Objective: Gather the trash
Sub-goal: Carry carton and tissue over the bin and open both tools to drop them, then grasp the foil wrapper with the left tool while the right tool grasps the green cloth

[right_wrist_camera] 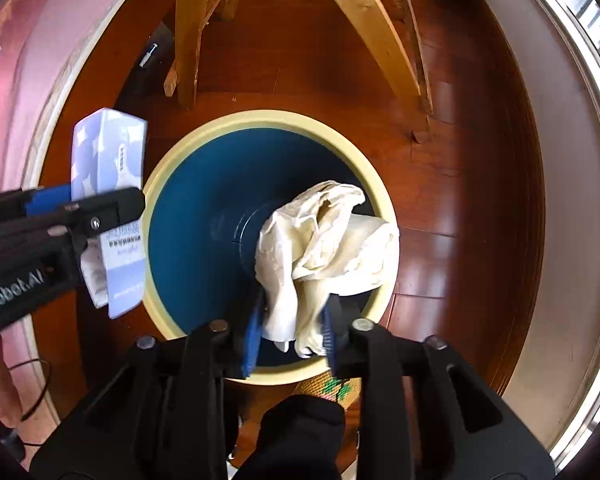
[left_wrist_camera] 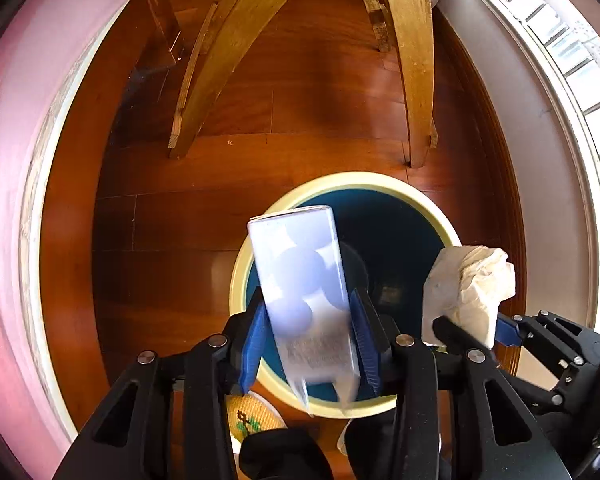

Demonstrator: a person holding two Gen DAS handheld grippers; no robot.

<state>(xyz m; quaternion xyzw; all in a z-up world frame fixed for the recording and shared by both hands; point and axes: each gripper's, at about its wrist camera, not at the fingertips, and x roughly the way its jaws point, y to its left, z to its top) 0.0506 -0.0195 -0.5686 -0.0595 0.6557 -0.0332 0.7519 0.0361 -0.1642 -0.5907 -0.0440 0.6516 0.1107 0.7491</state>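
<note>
Here, left claw (left_wrist_camera: 310, 344) around box (left_wrist_camera: 300, 276).

Glossy wood floor (left_wrist_camera: 308, 72) w/ chair legs (left_wrist_camera: 416, 60), bright window (left_wrist_camera: 580, 52)

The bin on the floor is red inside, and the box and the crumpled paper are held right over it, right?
Not quite: the bin is dark blue inside, as the right wrist view shows. The box and the crumpled paper are indeed held over it.
</note>
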